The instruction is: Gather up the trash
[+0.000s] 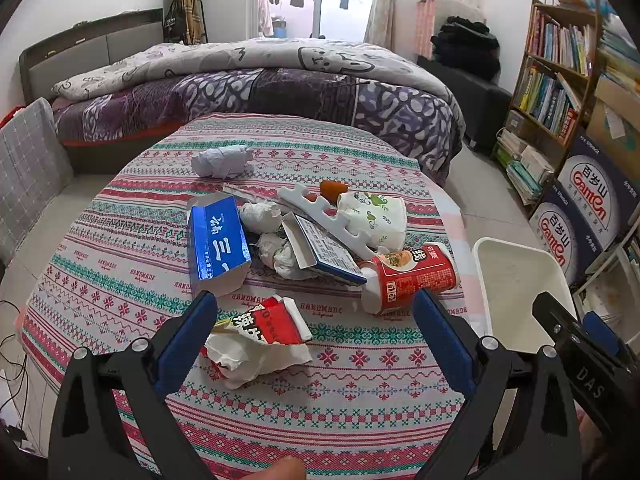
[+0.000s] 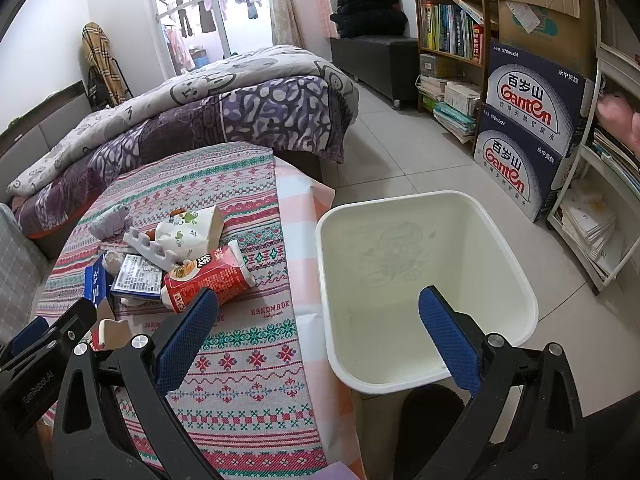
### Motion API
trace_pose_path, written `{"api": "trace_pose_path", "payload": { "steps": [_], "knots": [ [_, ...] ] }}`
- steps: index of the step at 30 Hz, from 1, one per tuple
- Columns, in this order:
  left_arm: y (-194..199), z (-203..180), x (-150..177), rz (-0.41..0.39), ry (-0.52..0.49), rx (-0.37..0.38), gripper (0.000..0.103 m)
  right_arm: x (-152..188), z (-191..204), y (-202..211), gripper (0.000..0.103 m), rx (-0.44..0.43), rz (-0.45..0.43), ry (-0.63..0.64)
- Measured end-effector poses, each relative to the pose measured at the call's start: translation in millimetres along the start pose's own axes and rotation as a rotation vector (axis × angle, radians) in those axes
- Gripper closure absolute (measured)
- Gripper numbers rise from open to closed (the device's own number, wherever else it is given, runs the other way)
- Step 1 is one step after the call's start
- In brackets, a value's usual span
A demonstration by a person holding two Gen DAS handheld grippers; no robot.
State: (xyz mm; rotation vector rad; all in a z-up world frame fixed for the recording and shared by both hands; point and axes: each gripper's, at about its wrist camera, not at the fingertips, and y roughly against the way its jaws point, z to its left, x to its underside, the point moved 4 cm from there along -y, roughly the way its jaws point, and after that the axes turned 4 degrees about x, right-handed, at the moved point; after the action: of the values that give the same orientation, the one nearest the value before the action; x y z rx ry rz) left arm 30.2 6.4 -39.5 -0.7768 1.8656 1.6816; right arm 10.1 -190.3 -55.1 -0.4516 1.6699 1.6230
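On the round table with the patterned cloth (image 1: 360, 384) lies a heap of trash: a blue carton (image 1: 218, 240), crumpled tissues (image 1: 276, 248), a white foam piece (image 1: 320, 212), a green-patterned paper cup (image 1: 376, 216), a red noodle cup (image 1: 412, 276) on its side and a paper ball (image 1: 222, 162). A crumpled red-and-white wrapper (image 1: 260, 336) lies nearest, between the spread fingers of my open left gripper (image 1: 316, 304), close to the left finger. My right gripper (image 2: 319, 298) is open and holds nothing; it hovers over the near rim of the empty white bin (image 2: 400, 264) beside the table.
A bed (image 1: 260, 84) stands just behind the table. Bookshelves (image 2: 452, 20) and stacked Ganten water boxes (image 2: 524, 120) line the right wall. A grey checked chair (image 1: 28, 168) stands left of the table, with cables (image 1: 12, 364) on the tiled floor.
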Motion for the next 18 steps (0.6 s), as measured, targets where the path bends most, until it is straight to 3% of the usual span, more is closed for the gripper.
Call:
{"api": "trace_pose_path", "payload": {
  "steps": [11,14,18],
  "knots": [
    [-2,7,4,0.022,-0.019,-0.013,0.008,7,4,-3,0.007,0.002,0.020,-0.009],
    [-10,11,6,0.097,-0.080,-0.029,0.008,9,6,-5,0.007,-0.008,0.059,-0.018],
    [-28,20,15,0.260,-0.222,-0.006,0.008,8,9,-10,0.007,-0.036,0.139,-0.040]
  ]
}}
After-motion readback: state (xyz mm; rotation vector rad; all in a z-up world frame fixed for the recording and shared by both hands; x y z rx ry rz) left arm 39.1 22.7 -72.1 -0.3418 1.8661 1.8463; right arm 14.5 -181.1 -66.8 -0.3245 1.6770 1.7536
